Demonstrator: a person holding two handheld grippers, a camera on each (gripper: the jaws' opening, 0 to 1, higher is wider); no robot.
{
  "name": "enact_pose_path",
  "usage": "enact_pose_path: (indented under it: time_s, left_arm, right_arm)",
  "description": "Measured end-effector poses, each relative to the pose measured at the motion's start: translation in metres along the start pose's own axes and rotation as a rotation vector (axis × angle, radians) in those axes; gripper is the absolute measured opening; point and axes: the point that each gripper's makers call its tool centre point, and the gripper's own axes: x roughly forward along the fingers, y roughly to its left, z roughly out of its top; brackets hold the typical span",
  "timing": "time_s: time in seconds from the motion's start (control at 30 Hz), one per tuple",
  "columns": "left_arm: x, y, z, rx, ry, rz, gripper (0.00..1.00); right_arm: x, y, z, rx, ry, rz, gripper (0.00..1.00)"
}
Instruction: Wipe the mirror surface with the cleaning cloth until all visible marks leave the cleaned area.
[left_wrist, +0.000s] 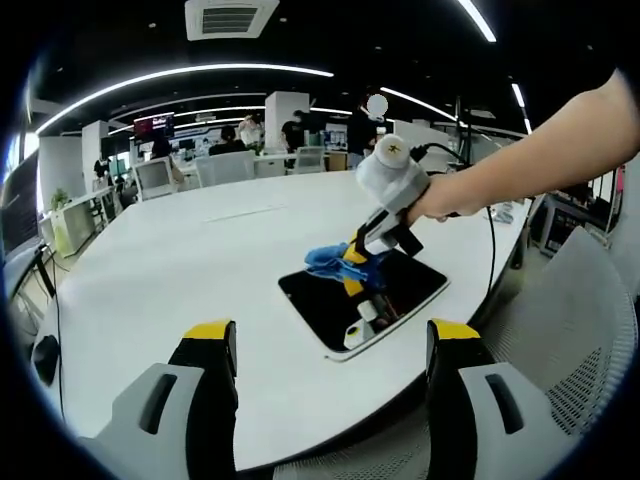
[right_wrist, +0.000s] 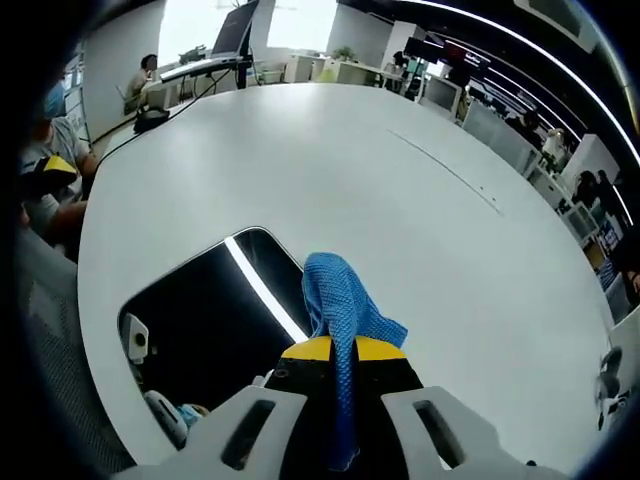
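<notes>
A dark rectangular mirror (left_wrist: 330, 305) with a pale rim lies flat on the white table (left_wrist: 180, 260). A blue cleaning cloth (left_wrist: 330, 262) rests on its far part, held by my right gripper (left_wrist: 352, 270), which comes in from the right in a person's hand. In the right gripper view the cloth (right_wrist: 340, 300) stands up between the yellow-tipped jaws of my right gripper (right_wrist: 343, 350), shut on it, with the mirror (right_wrist: 215, 320) to the left reflecting a ceiling light strip. My left gripper (left_wrist: 332, 345) is open near the table's front edge, holding nothing.
The table's rounded front edge runs just beyond my left jaws. A mesh chair (left_wrist: 580, 330) stands at the right. Desks, monitors and people (left_wrist: 250, 130) sit at the far side of the room. A seated person (right_wrist: 45, 150) is at the left of the right gripper view.
</notes>
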Motion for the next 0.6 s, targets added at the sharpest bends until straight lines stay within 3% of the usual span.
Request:
enact_pose_path:
  time_s: [0.6]
  left_arm:
    - [-0.001, 0.000, 0.001, -0.001, -0.006, 0.001, 0.75]
  right_arm:
    - [-0.010, -0.015, -0.019, 0.034, 0.012, -0.024, 0.00]
